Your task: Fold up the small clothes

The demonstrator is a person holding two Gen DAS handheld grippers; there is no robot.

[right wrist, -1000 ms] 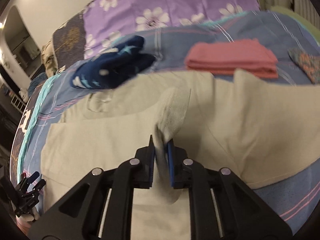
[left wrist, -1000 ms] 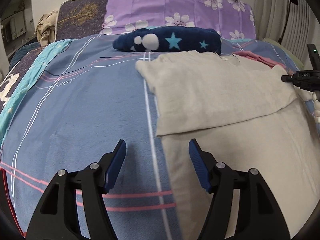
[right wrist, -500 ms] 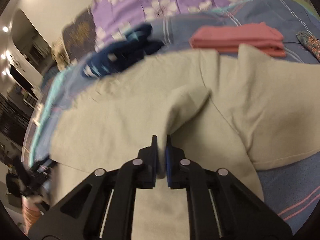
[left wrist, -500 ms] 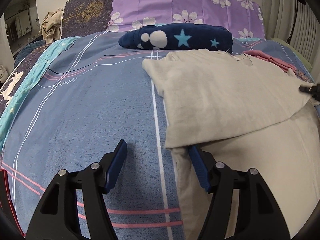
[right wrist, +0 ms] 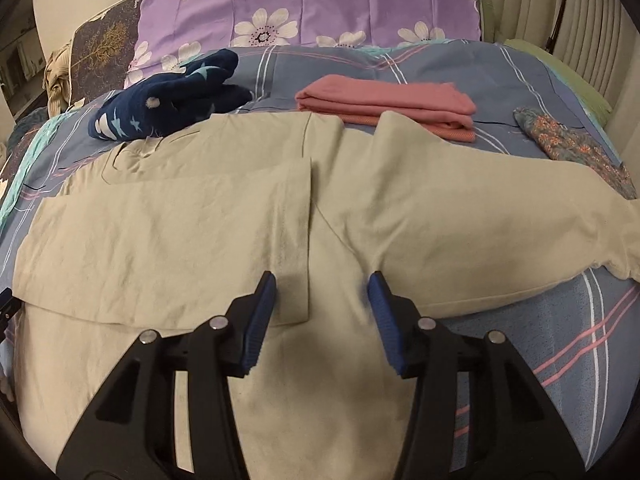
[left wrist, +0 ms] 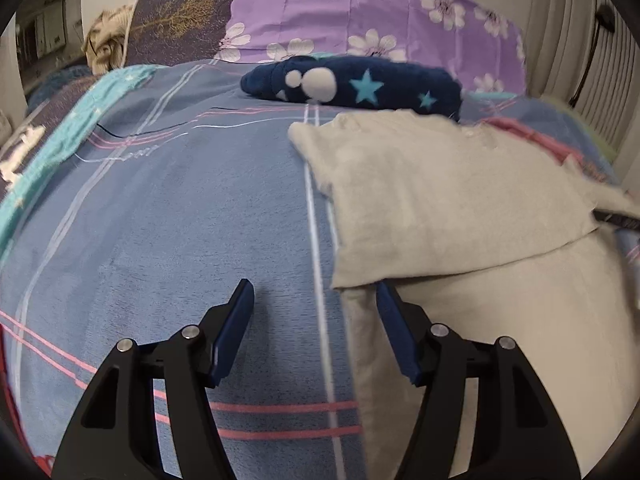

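Tools both apart: right tool (right wrist: 322, 288) opening over the beige shirt (right wrist: 200, 216) with fabric under but unpinched, left tool (left wrist: 314, 294) spread empty at the shirt's left edge, shirt flat on the bed (left wrist: 160, 200), folded pink cloth (right wrist: 384, 98) and navy star garment (right wrist: 168, 100) farther back.

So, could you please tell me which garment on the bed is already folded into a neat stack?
The pink garment; the beige one lies spread, the navy starred one bunched.
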